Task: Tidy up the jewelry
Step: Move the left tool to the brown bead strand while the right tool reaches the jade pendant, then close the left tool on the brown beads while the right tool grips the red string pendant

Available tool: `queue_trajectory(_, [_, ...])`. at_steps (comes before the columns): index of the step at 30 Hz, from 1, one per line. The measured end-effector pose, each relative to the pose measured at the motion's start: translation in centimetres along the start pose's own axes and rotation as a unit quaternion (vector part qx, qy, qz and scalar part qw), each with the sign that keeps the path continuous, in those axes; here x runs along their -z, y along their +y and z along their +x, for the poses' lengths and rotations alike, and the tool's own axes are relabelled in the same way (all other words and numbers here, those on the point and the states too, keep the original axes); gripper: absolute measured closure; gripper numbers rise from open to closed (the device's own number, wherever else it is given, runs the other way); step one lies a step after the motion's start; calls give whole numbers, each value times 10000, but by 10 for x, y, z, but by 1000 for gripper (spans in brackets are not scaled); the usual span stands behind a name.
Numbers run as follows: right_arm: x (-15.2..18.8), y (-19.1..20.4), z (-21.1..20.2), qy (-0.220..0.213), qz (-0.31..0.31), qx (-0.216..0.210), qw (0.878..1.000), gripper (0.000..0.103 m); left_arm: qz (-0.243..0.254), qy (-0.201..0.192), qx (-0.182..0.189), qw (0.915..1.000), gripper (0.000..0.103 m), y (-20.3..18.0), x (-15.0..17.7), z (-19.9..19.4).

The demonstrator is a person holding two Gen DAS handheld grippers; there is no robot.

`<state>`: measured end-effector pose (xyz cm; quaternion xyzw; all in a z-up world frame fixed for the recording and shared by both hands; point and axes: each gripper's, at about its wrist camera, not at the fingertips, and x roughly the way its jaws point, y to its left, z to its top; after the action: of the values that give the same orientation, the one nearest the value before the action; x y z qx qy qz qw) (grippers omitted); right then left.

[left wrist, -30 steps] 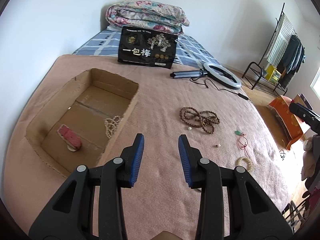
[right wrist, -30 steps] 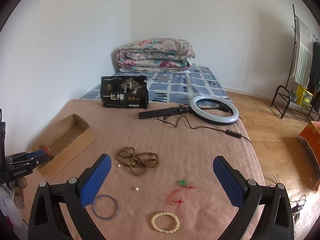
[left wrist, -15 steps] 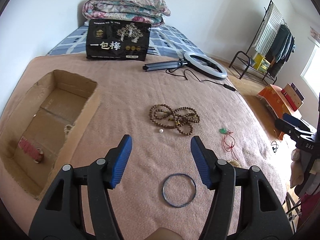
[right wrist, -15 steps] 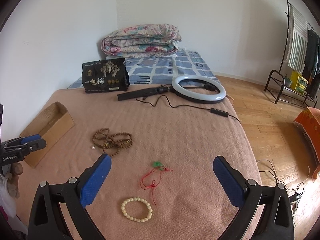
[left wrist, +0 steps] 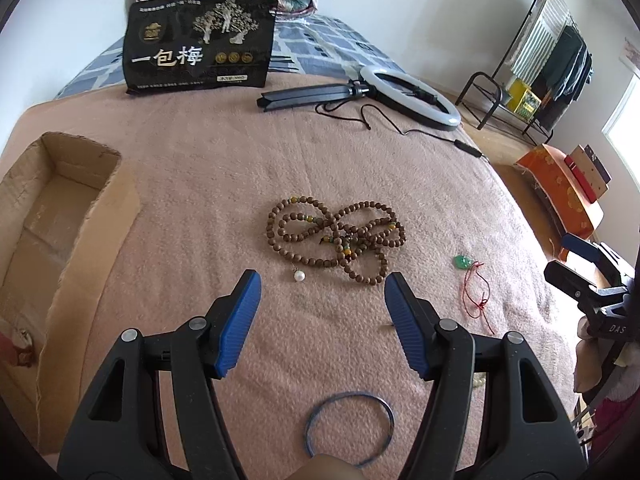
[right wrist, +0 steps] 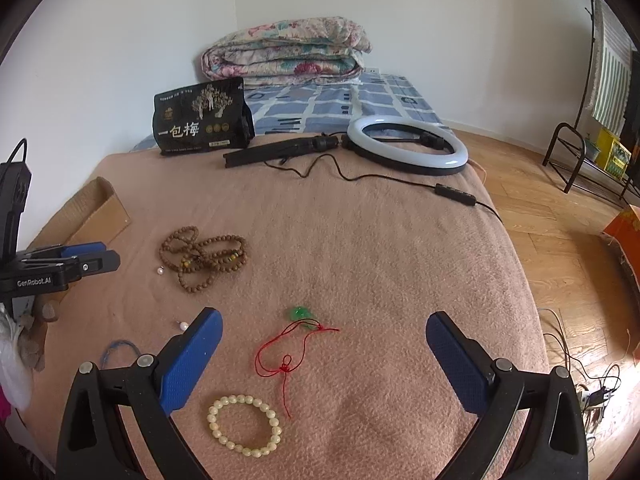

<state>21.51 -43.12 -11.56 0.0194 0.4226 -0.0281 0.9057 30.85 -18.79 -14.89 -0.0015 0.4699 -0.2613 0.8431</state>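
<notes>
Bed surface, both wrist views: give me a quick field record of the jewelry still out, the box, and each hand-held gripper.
surface: pink blanket
box: cardboard box, open, at the blanket's left edge
loose jewelry: brown bead string, two pearls, jade pendant on red cord, cream bead bracelet, blue bangle
left hand-held gripper: open, jaws just widened, empty, pointed at the brown beads
right hand-held gripper: open, empty, over the red cord
</notes>
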Motion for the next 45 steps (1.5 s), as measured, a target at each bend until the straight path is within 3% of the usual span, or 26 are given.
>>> queue_trajectory(22, [3, 2, 67, 553, -63, -405, 9976, 0, 921, 568, -365, 9935, 37, -26, -23, 87])
queue_trajectory(34, [6, 11, 93, 763, -197, -494, 9957, 1, 1231, 570, -520, 9894, 37, -27, -27, 103])
queue_trajectory(41, [10, 2, 102, 954, -71, -492, 9942, 19, 1322, 594, -545, 9879, 37, -26, -28, 107])
queue_trajectory(45, [12, -3, 101, 974, -92, -441, 9942, 30, 1269, 613, -500, 9887, 45, -22, -30, 109])
